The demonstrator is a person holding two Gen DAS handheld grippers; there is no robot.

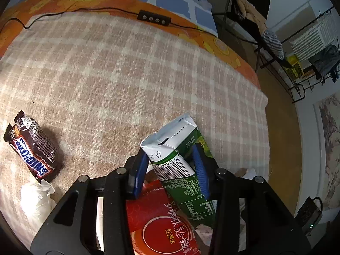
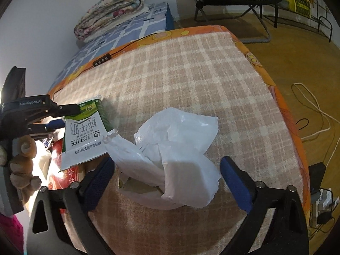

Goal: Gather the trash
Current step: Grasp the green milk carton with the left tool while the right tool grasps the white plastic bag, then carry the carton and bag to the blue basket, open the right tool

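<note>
A green and white milk carton [image 1: 176,148] stands tilted between the blue pads of my left gripper [image 1: 170,148], which press on its two sides. The carton hangs over a red package [image 1: 161,223] at the bed's near edge. The right wrist view shows the same carton [image 2: 85,131] with the left gripper [image 2: 63,115] and a person's hand [image 2: 23,159] at the far left. My right gripper [image 2: 167,159] stands wide open around a crumpled white plastic bag [image 2: 176,148] lying on the plaid blanket [image 2: 191,74]. Its pads do not press the bag. A Snickers bar [image 1: 31,146] lies to the left.
A white crumpled wrapper [image 1: 38,199] lies below the Snickers bar. A black cable with a switch box [image 1: 154,18] runs across the bed's far side. A folded quilt [image 2: 110,8] sits at the back. Cords [image 2: 312,114] lie on the wooden floor beyond the bed's right edge.
</note>
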